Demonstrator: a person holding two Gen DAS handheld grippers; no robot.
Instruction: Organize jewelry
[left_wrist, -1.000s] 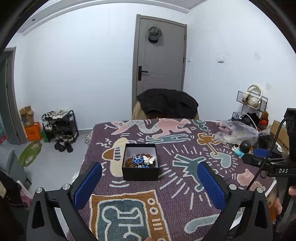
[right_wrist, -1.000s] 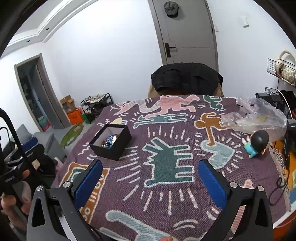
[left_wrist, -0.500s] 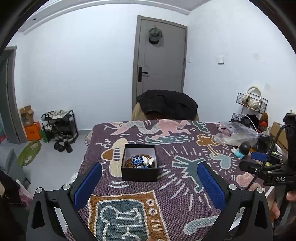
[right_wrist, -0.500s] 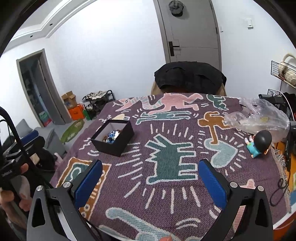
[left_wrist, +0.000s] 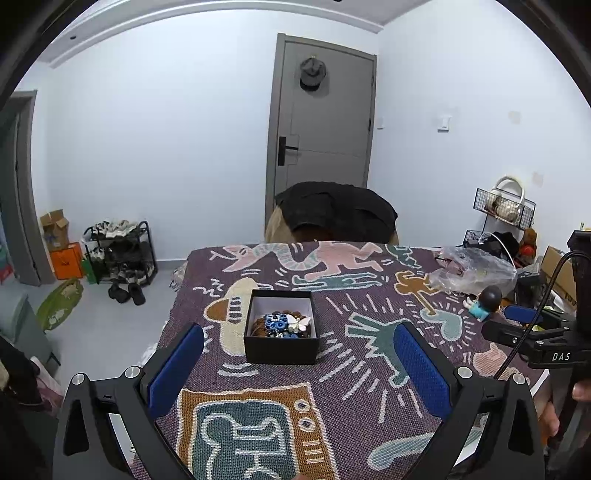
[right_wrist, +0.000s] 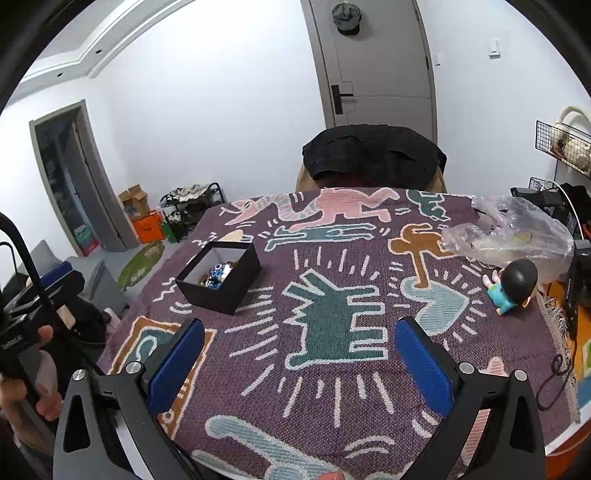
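A small black box stands on the patterned purple tablecloth, with a heap of jewelry inside: blue beads, a white butterfly piece, brown beads. It also shows in the right wrist view, left of centre. My left gripper is open and empty, held above the near table edge just in front of the box. My right gripper is open and empty, above the cloth's middle, to the right of the box. The right gripper shows at the left wrist view's right edge.
A crumpled clear plastic bag and a small black-haired figurine lie at the table's right side. A chair draped with a black garment stands behind the table. A shoe rack and boxes stand on the floor at left.
Both grippers have drawn back and risen slightly, so the box sits a little farther away in both views. Both stay open and empty.
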